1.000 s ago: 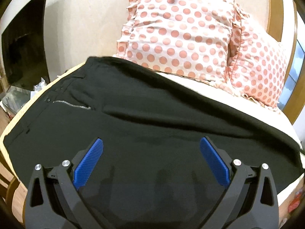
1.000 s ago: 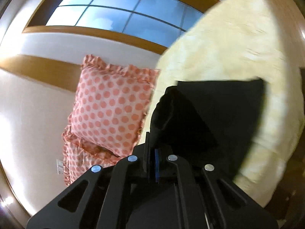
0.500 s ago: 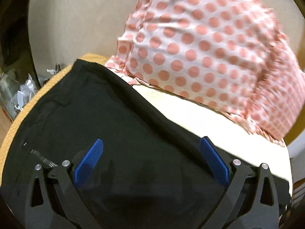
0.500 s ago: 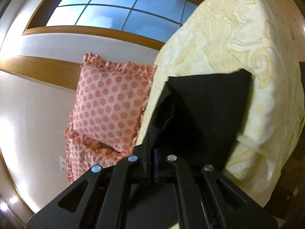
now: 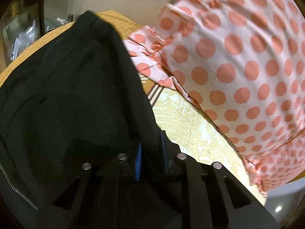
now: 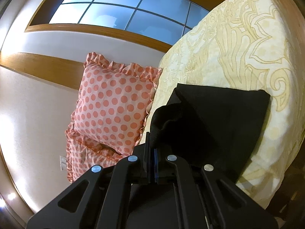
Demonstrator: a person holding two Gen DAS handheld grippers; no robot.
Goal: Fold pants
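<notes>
Pants (image 5: 72, 95) fill the left wrist view: black fabric spread over the bed (image 5: 190, 126), zipper (image 5: 17, 190) showing at lower left. Left gripper (image 5: 150, 152) has its blue pads drawn close with the pants' edge pinched between them, right at the border with the yellow bedspread. Polka-dot pillow (image 5: 238, 66) sits just beyond, top right. Clutter (image 5: 21, 36) is visible off the bed, far left; frame is motion-blurred.

Right wrist view: right gripper (image 6: 151, 152) is clamped tight on a bunched fold of the pants (image 6: 219, 122), lifted off the bed (image 6: 238, 47). Rest of that fabric lies flat on the bedspread. Two pillows (image 6: 114, 106) lean against the wall, window (image 6: 122, 13) above.
</notes>
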